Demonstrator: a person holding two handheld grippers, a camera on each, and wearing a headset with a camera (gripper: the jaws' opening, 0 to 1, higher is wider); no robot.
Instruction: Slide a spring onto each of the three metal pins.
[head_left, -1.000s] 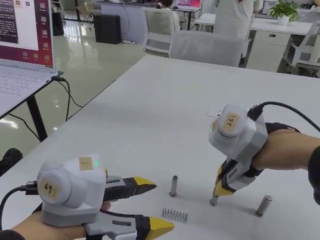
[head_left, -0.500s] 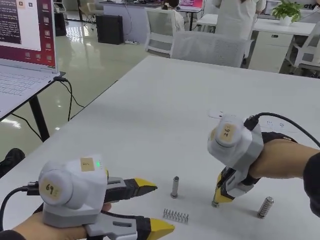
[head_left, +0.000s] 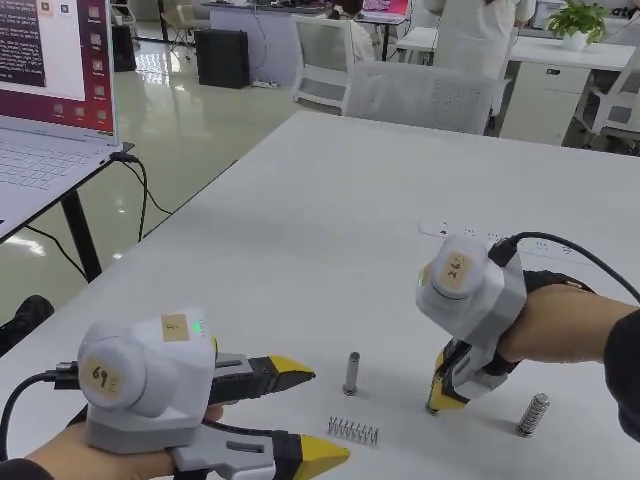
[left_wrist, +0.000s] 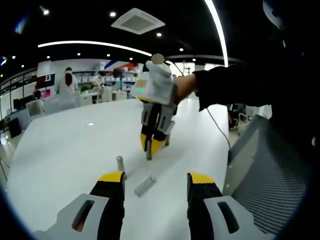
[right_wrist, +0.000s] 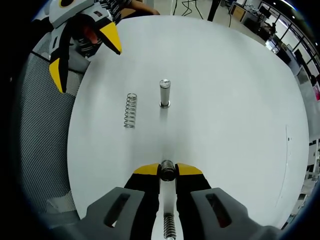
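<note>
**Right tongs clamped on a pin**

Head view: the left gripper, jaws apart, hovered by the loose spring lying near the bare pin. The right gripper pointed down between that pin and a spring-covered pin.
Left gripper view: the loose spring lay ahead of the spread jaws.
Right gripper view: the jaws clamped the held pin.

A round yellow sticker at the rear of the left tool, far from its tips, reads "69". A similar sticker at the rear of the right tool looks like "26", the second digit unsure. The text on the laptop screen is too small to read.
</note>
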